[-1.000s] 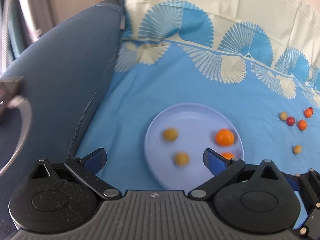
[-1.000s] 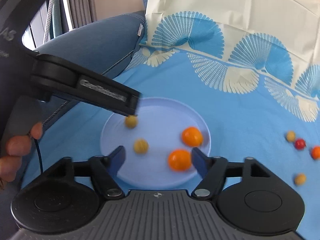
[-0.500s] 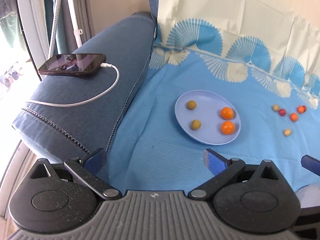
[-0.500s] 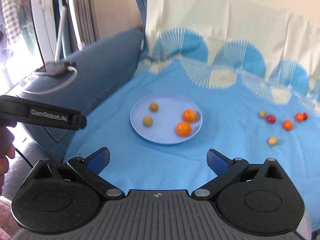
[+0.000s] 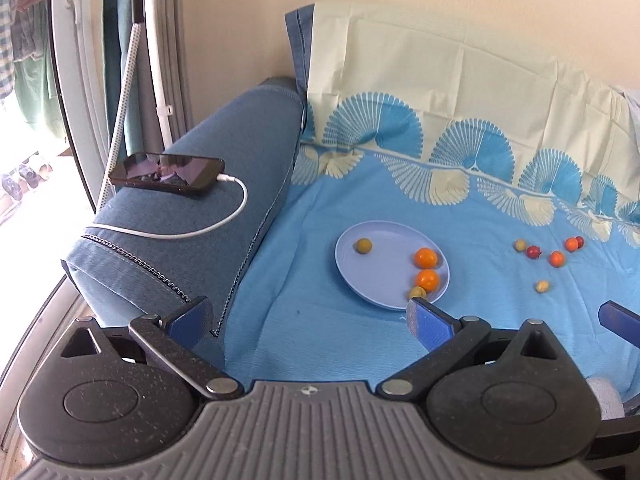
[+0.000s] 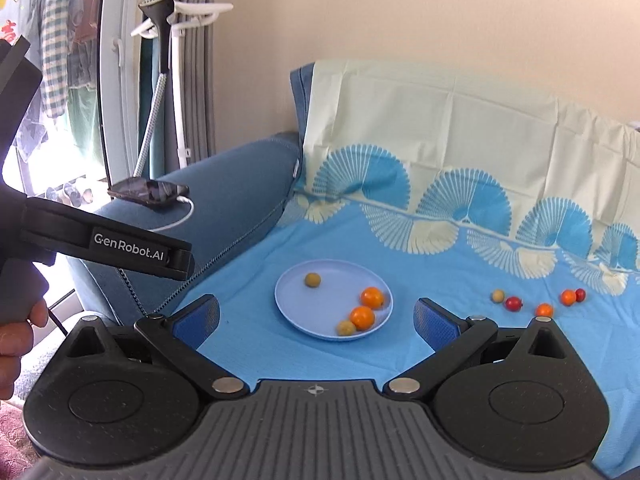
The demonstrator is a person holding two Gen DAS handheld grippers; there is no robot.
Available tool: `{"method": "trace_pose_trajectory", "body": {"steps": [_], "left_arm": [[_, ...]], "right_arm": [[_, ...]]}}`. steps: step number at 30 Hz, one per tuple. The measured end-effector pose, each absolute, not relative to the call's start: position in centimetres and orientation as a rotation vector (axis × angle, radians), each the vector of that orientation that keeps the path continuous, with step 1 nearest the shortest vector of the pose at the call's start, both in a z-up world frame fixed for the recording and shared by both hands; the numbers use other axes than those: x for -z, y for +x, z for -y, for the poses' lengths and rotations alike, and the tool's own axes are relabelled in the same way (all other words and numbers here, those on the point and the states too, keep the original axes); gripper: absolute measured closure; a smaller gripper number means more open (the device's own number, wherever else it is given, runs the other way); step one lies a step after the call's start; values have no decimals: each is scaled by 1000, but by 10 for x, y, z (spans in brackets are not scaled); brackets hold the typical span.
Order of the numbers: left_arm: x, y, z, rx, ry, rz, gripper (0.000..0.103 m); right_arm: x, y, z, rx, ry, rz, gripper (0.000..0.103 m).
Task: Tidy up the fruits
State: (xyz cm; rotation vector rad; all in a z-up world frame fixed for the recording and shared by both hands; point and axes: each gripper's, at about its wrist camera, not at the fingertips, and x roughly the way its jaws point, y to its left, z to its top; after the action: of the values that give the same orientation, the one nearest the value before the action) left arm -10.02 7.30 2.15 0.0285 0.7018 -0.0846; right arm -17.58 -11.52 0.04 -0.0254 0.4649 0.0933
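A pale blue plate (image 5: 384,268) (image 6: 304,308) lies on the blue cloth over the sofa seat. It holds two orange fruits (image 5: 426,257) (image 6: 372,297) and two small yellow-green fruits (image 5: 364,245) (image 6: 312,279). Several small red, orange and yellow fruits (image 5: 556,258) (image 6: 513,303) lie loose on the cloth to the plate's right. My left gripper (image 5: 306,318) is open and empty, held well back from the plate. My right gripper (image 6: 316,320) is open and empty, also far back. The left gripper's body (image 6: 120,248) shows at the left of the right wrist view.
A phone (image 5: 166,173) on a white charging cable (image 5: 224,224) lies on the blue sofa armrest (image 5: 200,208) at the left. A cream and blue patterned cloth (image 5: 440,92) covers the backrest. A white stand (image 6: 176,60) and curtains stand by the window.
Both grippers have pulled far back and up from the plate, which now looks small. One yellow-green fruit has rolled to the plate's near rim beside an orange fruit. Both stay open.
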Motion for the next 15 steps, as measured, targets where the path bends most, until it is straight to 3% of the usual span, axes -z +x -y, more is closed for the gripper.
{"method": "trace_pose_trajectory", "body": {"steps": [15], "left_arm": [[-31,-114,-75,94,29,-661,0]], "right_arm": [[-7,-190,114,-84,-26,-435,1]]}}
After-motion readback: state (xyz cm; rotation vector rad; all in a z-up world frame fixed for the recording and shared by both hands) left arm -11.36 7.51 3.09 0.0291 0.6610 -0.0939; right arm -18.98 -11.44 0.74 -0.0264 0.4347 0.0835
